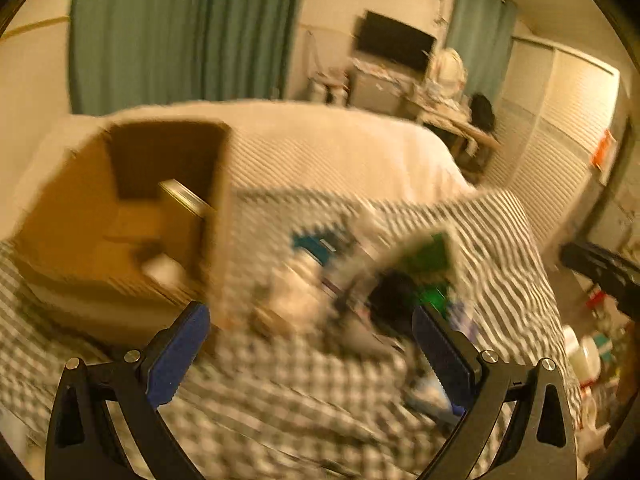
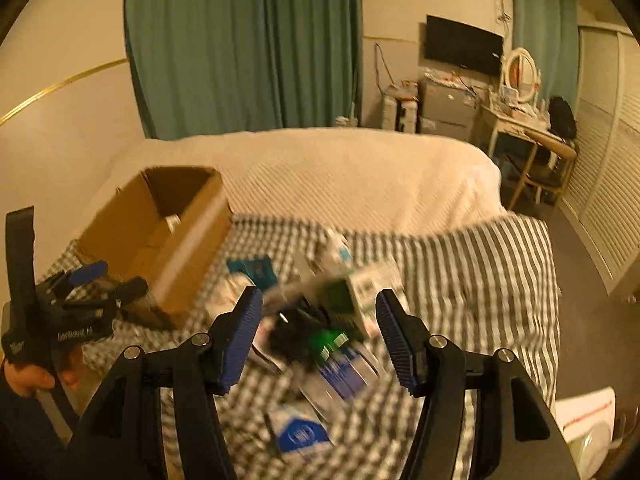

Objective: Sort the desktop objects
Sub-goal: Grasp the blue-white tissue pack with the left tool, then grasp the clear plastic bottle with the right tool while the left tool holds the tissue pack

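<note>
An open cardboard box (image 1: pixel 120 208) (image 2: pixel 160 232) stands at the left on a checked cloth (image 1: pixel 280 400) (image 2: pixel 480 280); a metal tin (image 1: pixel 184 196) leans inside it. To its right lies a blurred heap: a teal box (image 2: pixel 254 270), a green-and-white carton (image 2: pixel 352 292) (image 1: pixel 428 256), a green-capped bottle (image 2: pixel 326 342), something black (image 2: pixel 296 328), and blue-and-white packs (image 2: pixel 300 434). My left gripper (image 1: pixel 310 314) stands wide open above the heap's near edge with nothing in it; it also shows in a hand (image 2: pixel 80 292) beside the box. My right gripper (image 2: pixel 318 296) hovers over the heap, open, its pads touching nothing.
Behind the cloth a white bedcover (image 2: pixel 340 172) runs to green curtains (image 2: pixel 240 40). A dressing table (image 2: pixel 528 128) and a wall screen (image 2: pixel 464 44) stand at the far right, slatted wardrobe doors (image 2: pixel 600 184) along the right. Small clutter (image 1: pixel 592 344) sits low at the right.
</note>
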Available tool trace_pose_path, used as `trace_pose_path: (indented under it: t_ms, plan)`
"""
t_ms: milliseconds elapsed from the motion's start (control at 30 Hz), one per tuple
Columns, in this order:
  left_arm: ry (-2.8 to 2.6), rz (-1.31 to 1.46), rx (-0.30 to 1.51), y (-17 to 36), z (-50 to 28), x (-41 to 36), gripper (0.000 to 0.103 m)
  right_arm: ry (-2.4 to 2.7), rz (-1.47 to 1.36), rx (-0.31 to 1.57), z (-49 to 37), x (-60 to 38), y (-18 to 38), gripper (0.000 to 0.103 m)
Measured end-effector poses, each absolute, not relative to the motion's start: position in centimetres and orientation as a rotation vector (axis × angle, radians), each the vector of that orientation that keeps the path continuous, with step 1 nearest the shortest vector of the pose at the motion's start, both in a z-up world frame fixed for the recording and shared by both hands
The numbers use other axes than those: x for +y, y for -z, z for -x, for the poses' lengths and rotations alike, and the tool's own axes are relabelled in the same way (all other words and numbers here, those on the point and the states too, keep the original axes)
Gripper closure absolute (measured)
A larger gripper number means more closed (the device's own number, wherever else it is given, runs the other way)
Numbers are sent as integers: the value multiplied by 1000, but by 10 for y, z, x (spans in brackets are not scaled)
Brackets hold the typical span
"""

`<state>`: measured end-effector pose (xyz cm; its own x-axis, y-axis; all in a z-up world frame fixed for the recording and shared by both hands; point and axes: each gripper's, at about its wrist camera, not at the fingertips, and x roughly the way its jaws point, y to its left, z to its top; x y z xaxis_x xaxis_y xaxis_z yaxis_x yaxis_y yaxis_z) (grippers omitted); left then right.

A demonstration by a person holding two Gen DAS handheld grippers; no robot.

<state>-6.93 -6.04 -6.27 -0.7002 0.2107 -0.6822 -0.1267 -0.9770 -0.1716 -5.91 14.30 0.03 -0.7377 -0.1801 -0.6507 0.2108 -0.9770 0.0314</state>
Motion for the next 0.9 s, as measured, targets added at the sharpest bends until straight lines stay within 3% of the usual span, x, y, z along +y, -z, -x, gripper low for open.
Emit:
trace_pose_path:
  t_ms: [367,700,733,767,900]
  plan:
    - [-2459,1199,-68,126,46,55,0,2810,-1123,8,43,199,50,44]
    - [-2312,1303,-45,181,75,83,0,2793,-1174,-72,52,223,79,42]
    - [-2301,1311,-41,184,76,84,2,2791,-1183,-75,53,223,81,42]
    - [-2283,1314,-23,186,76,87,20,2787,-1193,-76,55,223,83,42]
    - [-2280,1272,-26,181,72,85,20,2776,-1235,-71,60,219,93,42]
